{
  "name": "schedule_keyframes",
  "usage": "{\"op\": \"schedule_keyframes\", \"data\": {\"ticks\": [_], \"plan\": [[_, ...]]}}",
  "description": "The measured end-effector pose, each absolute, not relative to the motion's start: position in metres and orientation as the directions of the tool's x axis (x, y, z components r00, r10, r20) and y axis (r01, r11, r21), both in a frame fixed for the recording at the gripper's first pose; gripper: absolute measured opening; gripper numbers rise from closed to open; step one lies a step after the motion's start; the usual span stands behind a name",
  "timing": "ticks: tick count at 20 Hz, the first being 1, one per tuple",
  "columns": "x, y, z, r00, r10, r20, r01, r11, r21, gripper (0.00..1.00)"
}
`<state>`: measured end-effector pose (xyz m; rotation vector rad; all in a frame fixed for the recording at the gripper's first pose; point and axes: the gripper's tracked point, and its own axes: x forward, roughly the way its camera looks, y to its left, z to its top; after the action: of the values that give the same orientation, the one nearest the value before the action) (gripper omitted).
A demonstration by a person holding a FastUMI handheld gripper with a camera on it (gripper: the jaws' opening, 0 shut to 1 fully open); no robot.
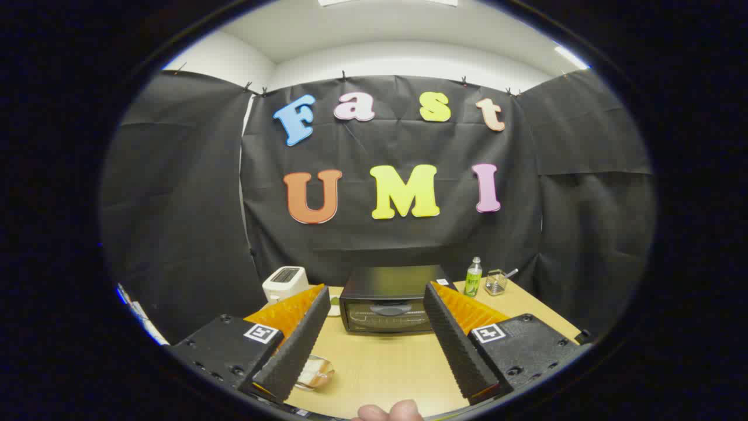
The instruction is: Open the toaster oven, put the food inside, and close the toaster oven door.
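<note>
Oven sat at the far side of the table, square to the gripper, its door shut and its handle across the top of the glass. It stood well beyond the fingertips and showed in the gap between them. The gripper was spread wide and gripped nothing; the fingers angled outward, with bare tabletop between them.

A small dish with a pale piece of food on it lay on the table just beside the left finger, partly tucked under it. I could not make out what the food was. It was near the person and well apart from the oven.

A white toaster stood to the left of the oven, close against the black cloth wall. A small white thing peeped out between the toaster and the oven, mostly hidden by the left finger. On the oven's right, near the back corner of the table, stood a green bottle with a pale cap, upright, and just beside it a clear glass holder with a stick or handle leaning out of it.

A fingertip or two of the person's hand showed at the near edge of the table, below the gripper.
</note>
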<state>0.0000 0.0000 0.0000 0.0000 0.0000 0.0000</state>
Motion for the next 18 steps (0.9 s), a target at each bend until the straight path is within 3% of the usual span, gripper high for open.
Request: {"op": "schedule_keyframes", "data": {"ticks": [18], "plan": [[-0.018,-0.038,0.002,0.998,-0.055,-0.012,0.054,0.998,-0.014,1.00]]}}
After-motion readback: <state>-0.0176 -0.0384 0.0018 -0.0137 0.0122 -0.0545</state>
